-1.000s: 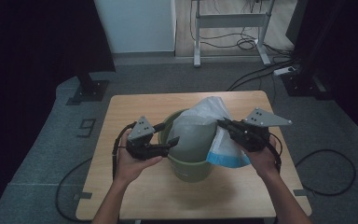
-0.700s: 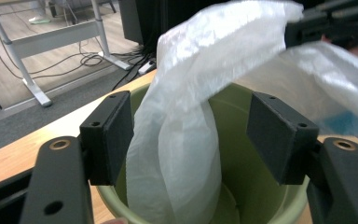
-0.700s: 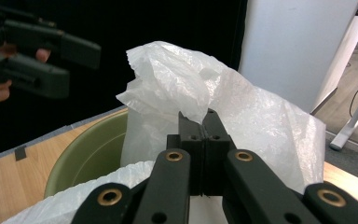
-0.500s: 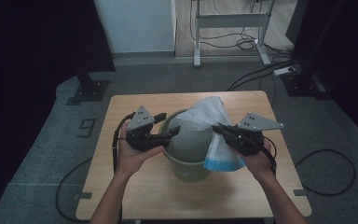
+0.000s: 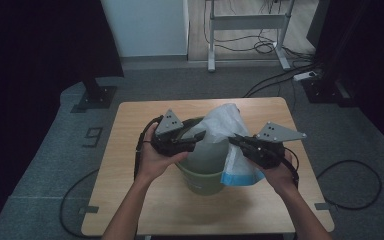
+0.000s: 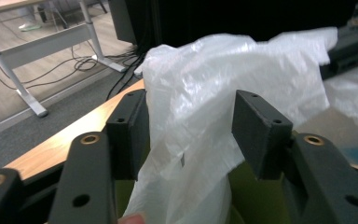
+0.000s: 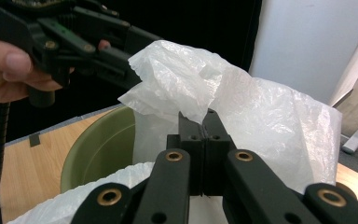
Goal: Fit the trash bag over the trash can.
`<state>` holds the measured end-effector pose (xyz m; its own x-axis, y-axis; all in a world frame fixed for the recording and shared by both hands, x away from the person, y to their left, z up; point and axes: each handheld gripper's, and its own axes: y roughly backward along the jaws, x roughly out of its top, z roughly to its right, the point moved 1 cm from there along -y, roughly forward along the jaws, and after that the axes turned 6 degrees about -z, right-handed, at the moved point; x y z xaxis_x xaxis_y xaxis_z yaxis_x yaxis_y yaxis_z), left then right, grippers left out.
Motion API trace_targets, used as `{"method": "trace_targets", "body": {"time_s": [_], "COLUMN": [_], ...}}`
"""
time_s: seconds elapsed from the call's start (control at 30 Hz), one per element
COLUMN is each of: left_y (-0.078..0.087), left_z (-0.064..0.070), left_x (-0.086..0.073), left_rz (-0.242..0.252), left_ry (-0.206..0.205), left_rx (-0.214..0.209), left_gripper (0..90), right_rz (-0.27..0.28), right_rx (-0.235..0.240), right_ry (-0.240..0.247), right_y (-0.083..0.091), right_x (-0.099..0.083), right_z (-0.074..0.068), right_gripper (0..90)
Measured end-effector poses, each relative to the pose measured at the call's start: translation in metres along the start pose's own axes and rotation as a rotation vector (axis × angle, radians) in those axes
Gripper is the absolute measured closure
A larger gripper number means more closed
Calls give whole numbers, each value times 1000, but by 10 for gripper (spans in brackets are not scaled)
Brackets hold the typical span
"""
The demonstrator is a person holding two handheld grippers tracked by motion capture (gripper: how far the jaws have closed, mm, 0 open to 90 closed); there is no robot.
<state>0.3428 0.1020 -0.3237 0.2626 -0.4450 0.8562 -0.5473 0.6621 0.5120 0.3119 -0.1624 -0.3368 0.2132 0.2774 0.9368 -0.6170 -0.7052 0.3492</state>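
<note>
A green bucket [image 5: 200, 182] stands mid-table with a thin white plastic bag [image 5: 220, 122] bunched up over its far right rim. My right gripper [image 5: 233, 140] is shut on a fold of the bag [image 7: 270, 116], jaws pressed together [image 7: 204, 122] above the bucket's rim [image 7: 98, 149]. My left gripper [image 5: 194, 141] reaches in from the left, open [image 6: 191, 135]. The bag's film [image 6: 223, 79] hangs loosely between its two pads without being clamped. A blue-edged part of the bag [image 5: 240, 175] drapes down outside the bucket on the right.
The wooden table [image 5: 130, 150] has bare surface all round the bucket. Cables trail from both grippers off the table edges. A desk frame [image 5: 245, 22] and floor cables lie beyond the far edge.
My left gripper has risen a little and moved right until its open jaws straddle the bag's edge. The right gripper, still holding the bag, has shifted slightly toward me.
</note>
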Motion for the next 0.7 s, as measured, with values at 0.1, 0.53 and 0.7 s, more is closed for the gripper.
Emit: {"method": "trace_targets", "body": {"time_s": [0.1, 0.53, 0.7], "left_y": [-2, 1, 5], "left_z": [-1, -12, -25], "left_x": [-2, -4, -13], "left_rz": [-8, 44, 70], "left_ry": [2, 70, 159], "left_rx": [11, -23, -5], "left_gripper": [439, 900, 900], "right_rz": [4, 5, 28], "right_rx": [-1, 6, 7], "right_ry": [-3, -6, -21], "right_y": [2, 2, 2], "right_x": [1, 2, -1], "right_z": [1, 1, 0], "right_gripper": [885, 841, 571]}}
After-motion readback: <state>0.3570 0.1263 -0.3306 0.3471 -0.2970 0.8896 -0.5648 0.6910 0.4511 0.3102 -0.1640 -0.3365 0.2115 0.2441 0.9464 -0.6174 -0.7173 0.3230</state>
